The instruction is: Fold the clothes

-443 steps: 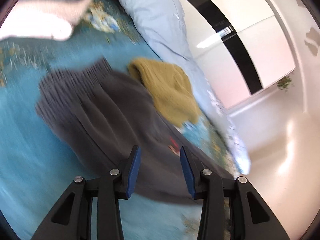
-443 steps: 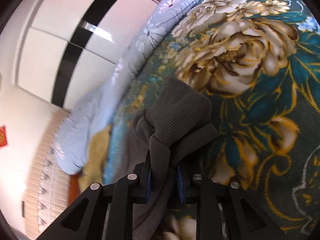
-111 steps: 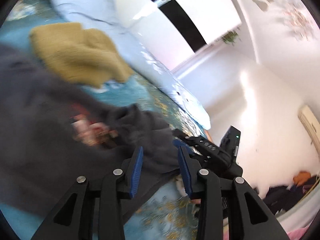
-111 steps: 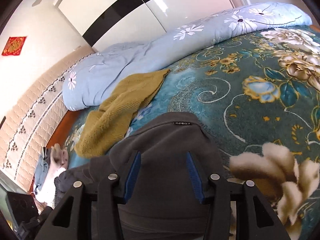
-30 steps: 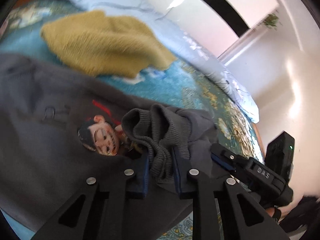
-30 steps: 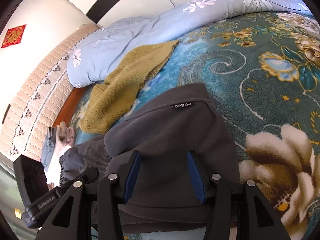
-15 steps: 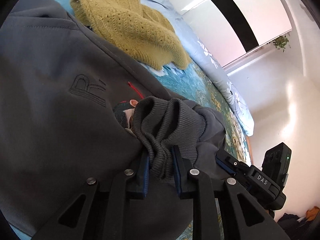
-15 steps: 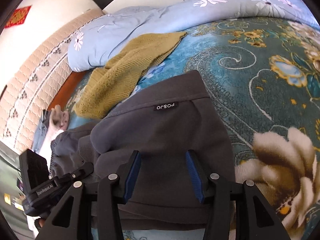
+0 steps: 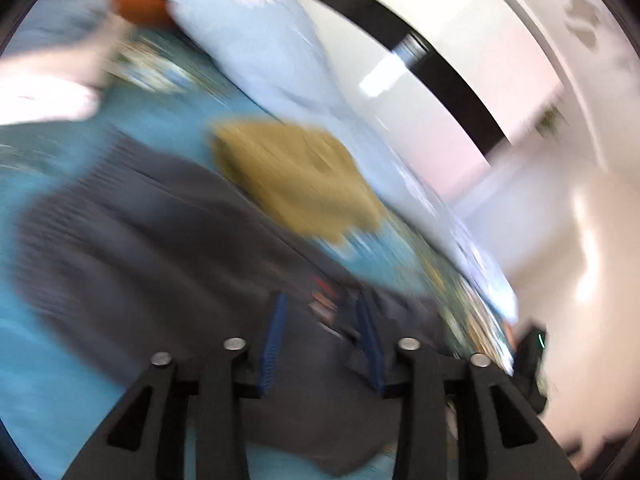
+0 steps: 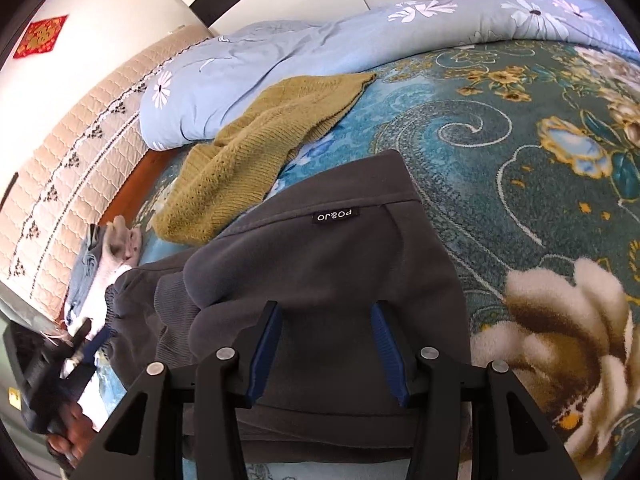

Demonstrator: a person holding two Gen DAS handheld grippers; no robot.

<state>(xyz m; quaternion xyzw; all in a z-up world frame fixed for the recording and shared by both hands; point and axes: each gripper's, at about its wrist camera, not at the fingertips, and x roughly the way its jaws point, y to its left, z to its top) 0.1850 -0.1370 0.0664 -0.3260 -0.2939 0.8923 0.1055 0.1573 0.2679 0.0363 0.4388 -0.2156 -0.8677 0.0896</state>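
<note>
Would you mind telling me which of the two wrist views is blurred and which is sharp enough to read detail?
Left wrist view: heavy motion blur smears the grey sweatshirt and the mustard knit; only the left gripper stays fairly crisp. Right wrist view: sharp, with the label on the sweatshirt showing distinct lettering, though fisheye bending curves the blue duvet.

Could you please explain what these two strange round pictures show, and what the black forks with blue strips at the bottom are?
Each picture comes from a fisheye camera mounted on a hand-held gripper that a person carries, one per hand. The black forks are its two fingers with blue pads. The left hand-held gripper and the right hand-held gripper are both open, holding nothing. Both look down at a bed with a floral blanket. On it lie a partly folded grey sweatshirt, a mustard knit sweater and a blue duvet. The left picture is blurred.
</note>
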